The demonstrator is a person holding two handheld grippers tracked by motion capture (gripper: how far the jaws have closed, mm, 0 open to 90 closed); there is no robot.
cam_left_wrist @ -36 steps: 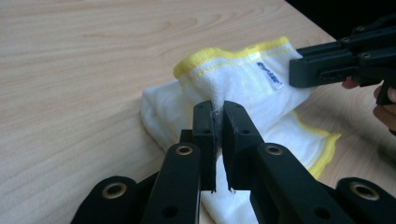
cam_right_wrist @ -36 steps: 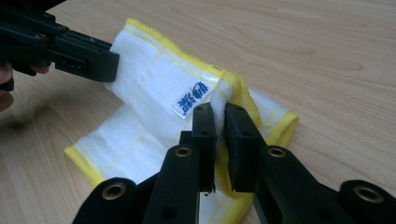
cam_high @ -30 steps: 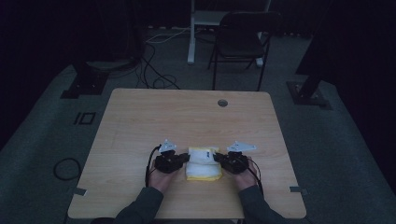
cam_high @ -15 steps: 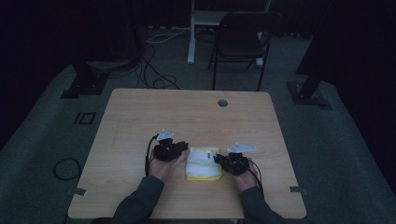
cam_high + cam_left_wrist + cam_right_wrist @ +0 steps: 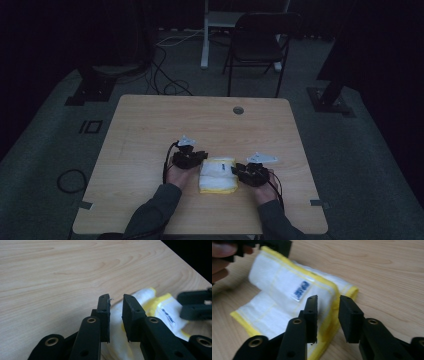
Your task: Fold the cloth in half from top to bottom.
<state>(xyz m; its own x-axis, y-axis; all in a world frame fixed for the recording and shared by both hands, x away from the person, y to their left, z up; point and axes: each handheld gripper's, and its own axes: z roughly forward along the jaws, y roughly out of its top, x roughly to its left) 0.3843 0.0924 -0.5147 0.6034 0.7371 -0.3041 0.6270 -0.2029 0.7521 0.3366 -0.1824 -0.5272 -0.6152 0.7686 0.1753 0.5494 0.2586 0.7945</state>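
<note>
With the folded white, yellow-edged cloth (image 5: 218,175) lying near the table's (image 5: 150,125) near edge, the left gripper (image 5: 197,158) and right gripper (image 5: 239,172), jaws just opening, flank it released, the fold looking finished; next likely withdrawing.

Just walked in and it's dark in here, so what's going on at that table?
A person works a folded white cloth with yellow edging on a wooden table, one claw in each hand. The left claw is open at the cloth's edge. The right claw has just been opening, its jaws apart over the cloth, gripping nothing.
</note>
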